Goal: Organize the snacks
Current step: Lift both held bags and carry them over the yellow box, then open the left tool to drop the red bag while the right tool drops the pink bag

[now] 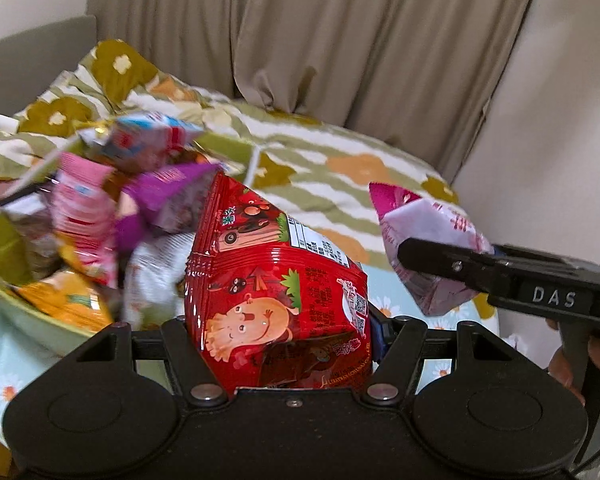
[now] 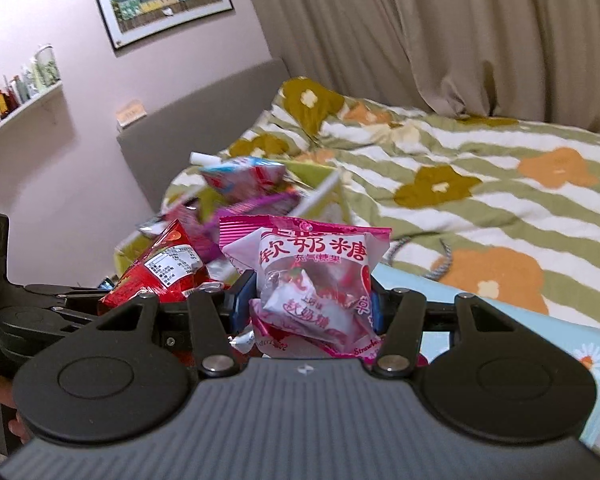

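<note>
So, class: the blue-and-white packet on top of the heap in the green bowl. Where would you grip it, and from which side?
Probably from above. The blue-and-white packet lies topmost in the bowl, puffed and tilted, with other packets crowding below it. Pinch its flat crimped end seam, which suits two fingers better than the puffed middle. Blur hides the finer detail.

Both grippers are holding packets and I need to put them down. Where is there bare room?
Free: the striped bedspread right of the green bin, and the light-blue daisy mat beside it. Crowded: the bin, heaped with snack packets.
</note>
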`<state>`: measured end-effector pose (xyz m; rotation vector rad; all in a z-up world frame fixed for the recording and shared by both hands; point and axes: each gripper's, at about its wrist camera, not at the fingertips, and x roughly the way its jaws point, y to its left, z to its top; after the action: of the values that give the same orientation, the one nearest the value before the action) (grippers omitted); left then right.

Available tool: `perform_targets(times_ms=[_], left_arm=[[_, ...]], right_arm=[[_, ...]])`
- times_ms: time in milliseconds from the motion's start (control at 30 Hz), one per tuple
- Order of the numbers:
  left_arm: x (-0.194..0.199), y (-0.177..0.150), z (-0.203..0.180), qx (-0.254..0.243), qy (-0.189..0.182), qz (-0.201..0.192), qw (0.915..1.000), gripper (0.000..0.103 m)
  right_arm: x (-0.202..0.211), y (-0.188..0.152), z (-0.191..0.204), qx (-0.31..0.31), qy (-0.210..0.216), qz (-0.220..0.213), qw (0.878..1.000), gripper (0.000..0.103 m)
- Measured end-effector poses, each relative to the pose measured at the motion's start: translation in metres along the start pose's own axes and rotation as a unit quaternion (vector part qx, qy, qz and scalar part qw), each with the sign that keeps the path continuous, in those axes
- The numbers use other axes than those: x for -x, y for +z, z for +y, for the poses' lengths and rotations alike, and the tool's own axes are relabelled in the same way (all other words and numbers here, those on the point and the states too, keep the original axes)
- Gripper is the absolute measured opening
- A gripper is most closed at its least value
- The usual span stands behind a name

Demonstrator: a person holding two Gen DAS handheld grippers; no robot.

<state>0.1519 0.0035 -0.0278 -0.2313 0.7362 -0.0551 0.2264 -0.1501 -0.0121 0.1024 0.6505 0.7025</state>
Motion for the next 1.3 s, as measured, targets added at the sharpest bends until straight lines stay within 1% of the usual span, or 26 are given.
perform_targets(times_ms=[133,233,467,567,667,800,933,1000,1033,1067,1133,1167,1300], left_arm=[[0.024,0.008,0.022,0.007,0.004,-0.020,0.9998,0.069],[0.038,0.016,0.045,0.014,0.006,-0.036,0.9992,0.069],[0.054,0.047,0.108,0.027,0.003,-0.055,0.9981,0.069],[0.052,0.067,0.133,0.027,-0.005,-0.059,0.9979,0.069],[0.042,0.088,0.156,0.030,-0.020,-0.054,0.9979,0.070],[0.027,0.111,0.182,0.034,-0.045,-0.040,0.9976,0.070],[0.006,0.128,0.196,0.034,-0.077,-0.021,0.9962,0.070],[-0.004,0.133,0.198,0.036,-0.088,-0.008,0.9955,0.073],[-0.009,0.135,0.200,0.041,-0.092,-0.004,0.9949,0.079],[-0.012,0.137,0.201,0.046,-0.095,-0.002,0.9944,0.093],[-0.014,0.138,0.202,0.048,-0.085,-0.006,0.9953,0.103],[-0.012,0.136,0.202,0.044,-0.075,-0.009,0.9962,0.103],[-0.004,0.128,0.208,0.031,-0.058,-0.011,0.9978,0.103]], right_arm=[[0.003,0.006,0.033,-0.008,0.001,-0.007,1.000,0.069],[0.000,0.013,0.056,-0.010,-0.004,-0.015,1.000,0.069],[-0.024,0.038,0.107,-0.014,-0.016,-0.034,0.999,0.069],[-0.037,0.049,0.128,-0.017,-0.023,-0.042,0.999,0.069],[-0.050,0.059,0.146,-0.021,-0.034,-0.053,0.998,0.069],[-0.072,0.073,0.162,-0.037,-0.056,-0.063,0.996,0.069],[-0.090,0.079,0.169,-0.057,-0.079,-0.071,0.993,0.069],[-0.096,0.080,0.171,-0.067,-0.091,-0.072,0.991,0.069],[-0.098,0.080,0.171,-0.072,-0.097,-0.072,0.990,0.069],[-0.100,0.080,0.171,-0.077,-0.102,-0.071,0.989,0.069],[-0.103,0.077,0.171,-0.085,-0.110,-0.069,0.988,0.069],[-0.105,0.078,0.172,-0.086,-0.113,-0.067,0.988,0.069],[-0.109,0.074,0.173,-0.090,-0.125,-0.060,0.986,0.069]])
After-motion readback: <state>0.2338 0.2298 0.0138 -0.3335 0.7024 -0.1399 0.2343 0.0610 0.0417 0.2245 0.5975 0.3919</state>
